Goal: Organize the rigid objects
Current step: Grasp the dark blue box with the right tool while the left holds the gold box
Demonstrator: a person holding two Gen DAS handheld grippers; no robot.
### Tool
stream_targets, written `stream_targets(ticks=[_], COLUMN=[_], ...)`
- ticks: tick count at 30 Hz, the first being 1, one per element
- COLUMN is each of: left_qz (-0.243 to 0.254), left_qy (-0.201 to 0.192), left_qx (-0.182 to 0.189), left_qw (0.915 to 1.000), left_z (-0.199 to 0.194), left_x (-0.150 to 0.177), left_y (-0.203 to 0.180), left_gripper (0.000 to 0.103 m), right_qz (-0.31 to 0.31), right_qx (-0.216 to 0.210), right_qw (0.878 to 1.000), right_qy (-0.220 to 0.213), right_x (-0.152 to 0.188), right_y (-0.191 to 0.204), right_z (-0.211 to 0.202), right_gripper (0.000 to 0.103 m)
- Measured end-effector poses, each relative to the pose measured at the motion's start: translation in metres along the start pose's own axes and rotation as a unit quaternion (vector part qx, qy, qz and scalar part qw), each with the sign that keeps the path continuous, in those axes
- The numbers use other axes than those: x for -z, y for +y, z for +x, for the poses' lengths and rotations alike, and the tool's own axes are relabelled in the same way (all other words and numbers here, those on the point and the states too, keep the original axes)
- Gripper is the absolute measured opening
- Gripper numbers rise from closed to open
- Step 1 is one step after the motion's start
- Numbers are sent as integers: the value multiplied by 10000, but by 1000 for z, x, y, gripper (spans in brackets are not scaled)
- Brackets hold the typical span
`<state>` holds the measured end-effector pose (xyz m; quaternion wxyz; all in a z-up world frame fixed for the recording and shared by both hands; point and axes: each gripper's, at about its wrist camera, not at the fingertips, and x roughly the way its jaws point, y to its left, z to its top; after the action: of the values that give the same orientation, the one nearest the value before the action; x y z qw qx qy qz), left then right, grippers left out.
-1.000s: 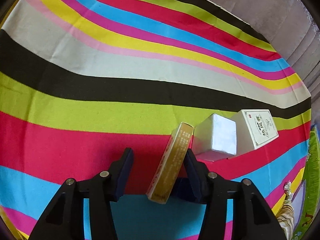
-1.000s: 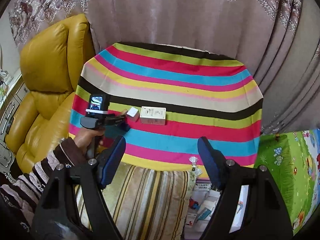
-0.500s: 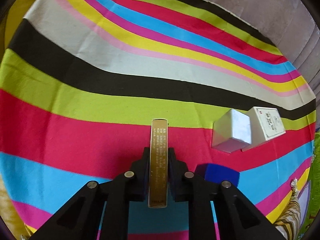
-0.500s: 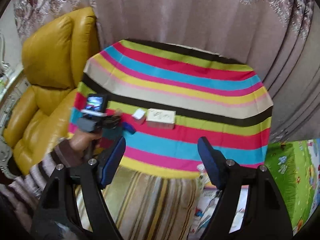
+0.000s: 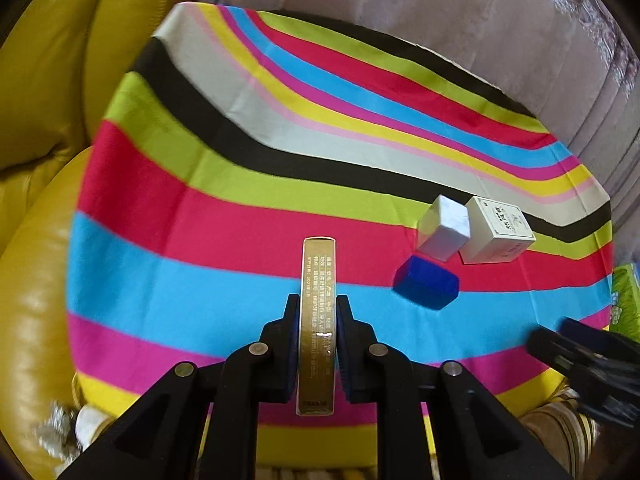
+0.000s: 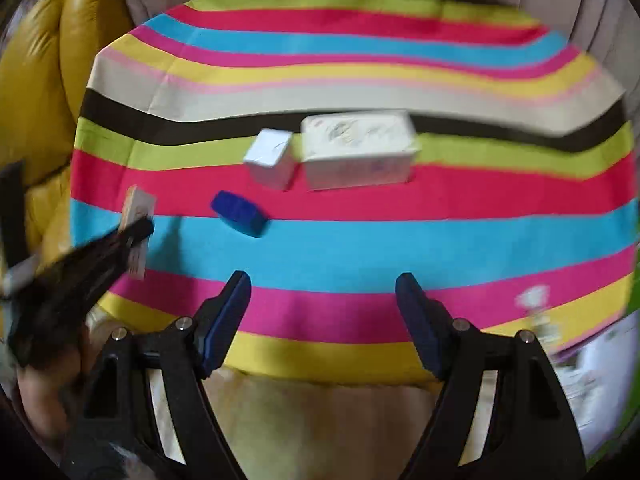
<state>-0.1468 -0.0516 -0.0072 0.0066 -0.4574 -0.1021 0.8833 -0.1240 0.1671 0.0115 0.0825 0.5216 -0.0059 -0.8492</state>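
Observation:
My left gripper [image 5: 318, 304] is shut on a thin gold box [image 5: 317, 296], held edge-up above the striped tablecloth [image 5: 200, 216]. A blue box [image 5: 426, 282], a silver-white cube [image 5: 444, 227] and a cream printed box [image 5: 498, 229] lie to its right. In the right wrist view my right gripper [image 6: 323, 286] is open and empty over the table's near edge. The blue box [image 6: 239, 213], the cube [image 6: 270, 158] and the cream box [image 6: 358, 148] lie ahead of it. The left gripper [image 6: 138, 230] with the gold box [image 6: 138, 216] shows at the left.
A yellow leather armchair [image 5: 44, 120] stands left of the table. A pinkish curtain [image 5: 440, 4] hangs behind it. A striped cushion [image 6: 320, 420] lies below the near edge. My right gripper's finger [image 5: 580, 344] shows at the right of the left wrist view.
My left gripper closed on the gold box and lifted it back from the other boxes, uncovering the blue box. My right gripper moved in over the table's near edge.

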Motion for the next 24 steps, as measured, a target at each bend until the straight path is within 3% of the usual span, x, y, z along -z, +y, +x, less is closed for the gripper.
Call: stream_targets(ticks=[7, 10, 24], left_qz=[-500, -671, -787], left_qy=[-270, -284, -360], left_qx=[-135, -121, 30], left_qw=[9983, 9973, 9962], left_z=[-19, -18, -16], left_x=[16, 19, 22], left_y=[29, 39, 45], left_gripper=[17, 17, 17], right_qz=[265, 310, 229], right_qx=[135, 209, 698], right_qw=[9992, 9992, 9973], right_qy=[-251, -165, -22], right_x=[-8, -13, -28], right_y=[32, 42, 65], right_z=[32, 43, 77], right_gripper=[78, 77, 77])
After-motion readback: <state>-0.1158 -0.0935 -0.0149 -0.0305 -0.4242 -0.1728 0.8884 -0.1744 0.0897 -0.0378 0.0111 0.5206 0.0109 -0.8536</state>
